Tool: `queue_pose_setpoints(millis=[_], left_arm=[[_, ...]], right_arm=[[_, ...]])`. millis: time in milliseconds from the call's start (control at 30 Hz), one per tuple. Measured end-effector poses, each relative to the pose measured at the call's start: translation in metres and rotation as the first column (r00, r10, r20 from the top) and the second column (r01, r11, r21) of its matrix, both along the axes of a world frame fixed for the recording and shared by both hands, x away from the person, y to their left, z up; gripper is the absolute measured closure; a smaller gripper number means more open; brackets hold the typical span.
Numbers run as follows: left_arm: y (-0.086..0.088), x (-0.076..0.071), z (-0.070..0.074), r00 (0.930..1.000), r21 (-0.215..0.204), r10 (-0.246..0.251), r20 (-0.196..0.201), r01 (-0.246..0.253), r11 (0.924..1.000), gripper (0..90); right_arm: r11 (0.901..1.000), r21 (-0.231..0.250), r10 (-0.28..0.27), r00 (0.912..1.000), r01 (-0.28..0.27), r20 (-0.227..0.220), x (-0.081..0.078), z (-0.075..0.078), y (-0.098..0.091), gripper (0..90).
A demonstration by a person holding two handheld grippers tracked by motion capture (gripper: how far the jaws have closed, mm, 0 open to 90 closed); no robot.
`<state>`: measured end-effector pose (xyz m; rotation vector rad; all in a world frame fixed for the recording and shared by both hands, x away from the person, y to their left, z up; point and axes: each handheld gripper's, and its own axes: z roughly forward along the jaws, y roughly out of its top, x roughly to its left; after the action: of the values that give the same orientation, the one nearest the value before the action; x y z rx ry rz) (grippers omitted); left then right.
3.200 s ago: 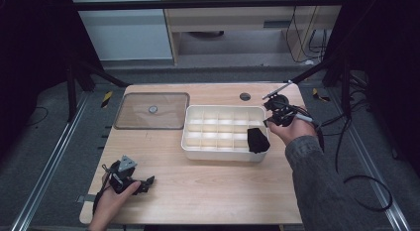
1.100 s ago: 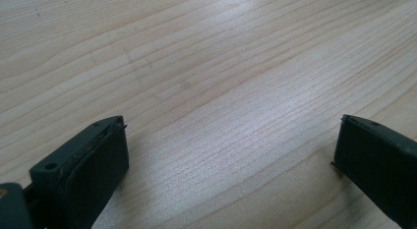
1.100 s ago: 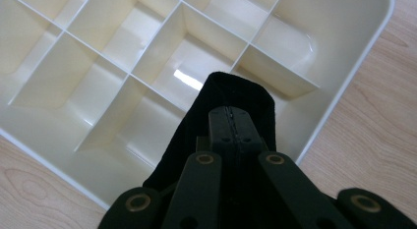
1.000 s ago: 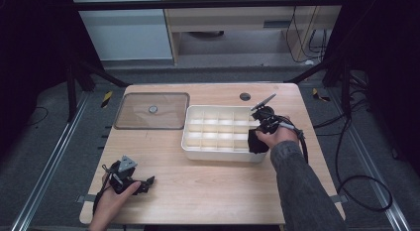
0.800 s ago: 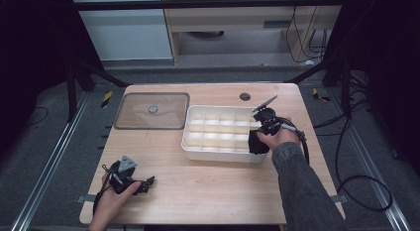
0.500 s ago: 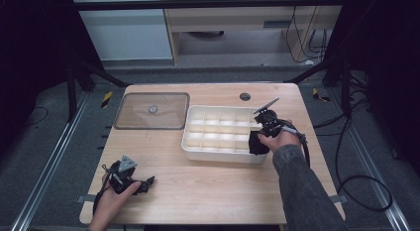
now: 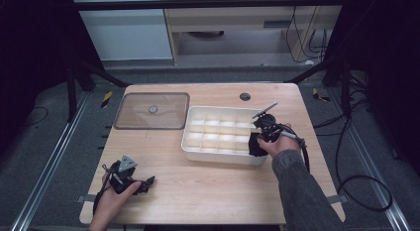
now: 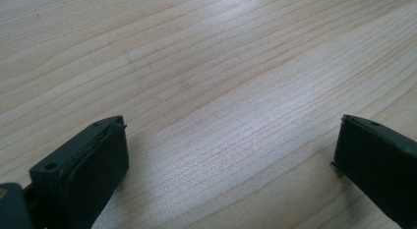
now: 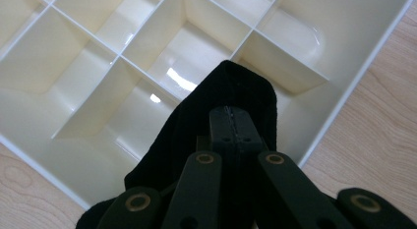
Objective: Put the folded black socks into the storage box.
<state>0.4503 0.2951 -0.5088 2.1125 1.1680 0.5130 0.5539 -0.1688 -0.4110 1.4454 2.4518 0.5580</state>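
I had the right claw (image 9: 231, 122) clamped on a black cloth (image 9: 196, 116) over the tray's (image 7: 218, 155) lower-right cells at frame centre; it looked soft, light and limp, best pinched at a fold, while the left claw (image 8: 231, 155) sat apart, empty, on the table (image 8: 206, 67).

From my station, the black cloth (image 9: 216, 116) hides the tray (image 7: 218, 155) compartment beneath it, and its lower folds run off the right gripper view's bottom edge. The left gripper (image 8: 226, 155) jaws are cropped there too; my forearms leave the high view's bottom edge.
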Motion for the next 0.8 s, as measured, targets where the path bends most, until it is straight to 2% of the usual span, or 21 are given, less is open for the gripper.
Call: queue_pose_setpoints(millis=[167,267,400,567,767,800], left_arm=[[0.0,0.0,0.0,1.0,0.002,-0.001,-0.001,0.001,1.0,0.0],[0.0,0.0,0.0,1.0,-0.001,0.001,0.0,-0.001,1.0,0.0],[-0.001,0.0,0.0,1.0,-0.002,0.0,0.0,0.0,1.0,0.0],[-0.001,0.0,0.0,1.0,-0.002,0.0,0.0,0.0,1.0,0.0],[-0.001,0.001,0.0,1.0,-0.001,0.0,0.001,0.0,1.0,0.0],[-0.001,0.001,0.0,1.0,-0.002,0.0,0.001,0.0,1.0,0.0]], right_arm=[[0.9996,-0.021,0.017,0.9995,-0.017,0.026,-0.007,-0.004,0.003,90.0],[0.9998,-0.015,0.017,0.9994,-0.016,0.03,-0.009,-0.004,0.002,90.0],[0.9994,-0.026,0.023,0.9982,-0.022,0.056,-0.015,-0.007,0.004,90.0],[0.9995,-0.021,0.027,0.9979,-0.026,0.058,-0.021,-0.01,0.004,90.0],[0.9988,-0.039,0.032,0.9985,-0.03,0.044,-0.024,-0.013,0.007,90.0],[0.9978,-0.057,0.038,0.9984,-0.035,0.042,-0.025,-0.015,0.008,90.0]])
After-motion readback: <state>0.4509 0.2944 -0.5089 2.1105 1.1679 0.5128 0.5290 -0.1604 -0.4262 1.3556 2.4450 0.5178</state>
